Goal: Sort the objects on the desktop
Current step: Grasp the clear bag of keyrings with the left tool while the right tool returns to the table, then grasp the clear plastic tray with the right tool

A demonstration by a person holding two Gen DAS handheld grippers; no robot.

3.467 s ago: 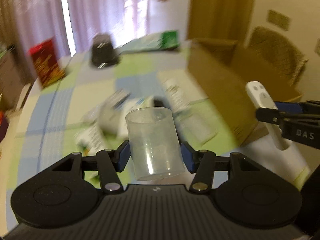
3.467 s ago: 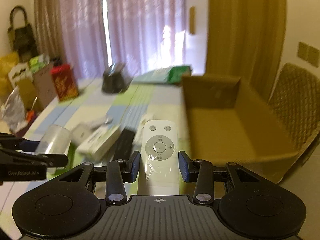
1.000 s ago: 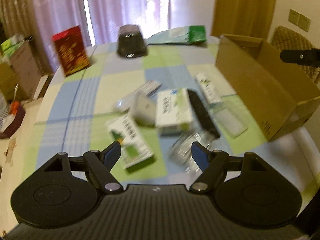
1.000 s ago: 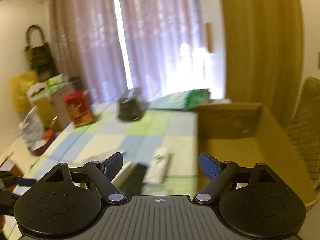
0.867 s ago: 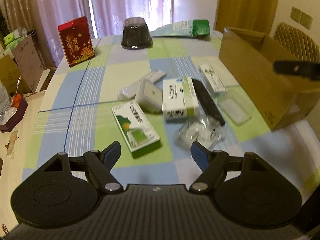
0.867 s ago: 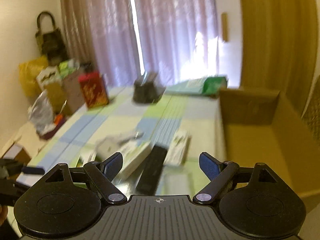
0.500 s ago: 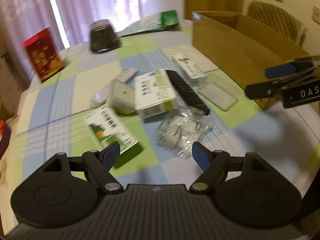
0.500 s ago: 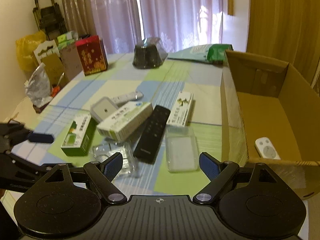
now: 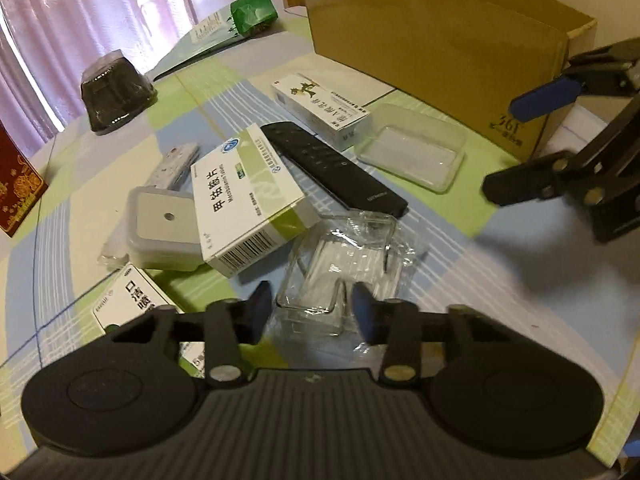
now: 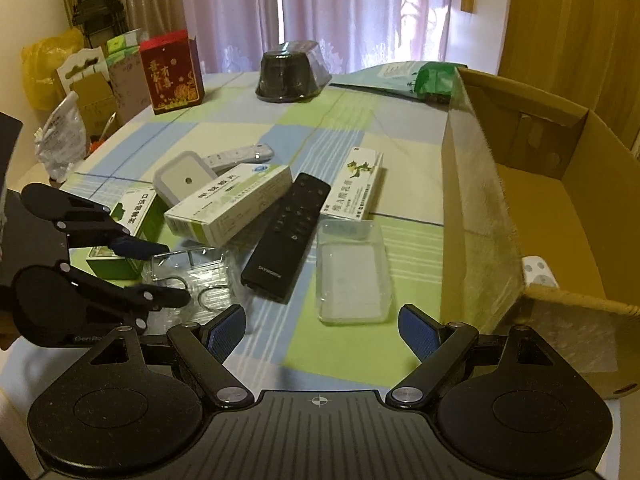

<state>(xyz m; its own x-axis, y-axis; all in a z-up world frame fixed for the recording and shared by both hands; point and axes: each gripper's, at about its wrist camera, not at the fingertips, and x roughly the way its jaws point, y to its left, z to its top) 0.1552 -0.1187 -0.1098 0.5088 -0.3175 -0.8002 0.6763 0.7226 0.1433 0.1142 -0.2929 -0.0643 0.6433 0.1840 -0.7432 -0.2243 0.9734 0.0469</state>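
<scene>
Left gripper (image 9: 307, 307): we see its jaws parted, holding nothing, set either side of the near end of the crinkled clear plastic packet (image 9: 344, 264); whether the pads touch the packet we cannot tell.
Clear plastic packet: it lies on the checked tablecloth (image 9: 460, 264), running from between the left jaws forward.
Ahead of the left jaws: the white-and-green medicine box (image 9: 250, 196) leans on the grey square case (image 9: 164, 228), with the black remote (image 9: 334, 164) just to the right of the box.
Left of the left jaws: a green-and-white box (image 9: 128, 300) is partly hidden under the gripper body.
Right gripper (image 10: 323, 330): we see its jaws wide apart and empty, above bare cloth.
Ahead of the right jaws: the clear plastic tray (image 10: 352, 270) lies just beyond the gap, nearer the right finger; the black remote is ahead to the left.
Right of the right jaws: the open cardboard box (image 10: 480, 216) holds a white remote (image 10: 538, 272).
Beyond the tray: a long white carton (image 10: 354, 190).
</scene>
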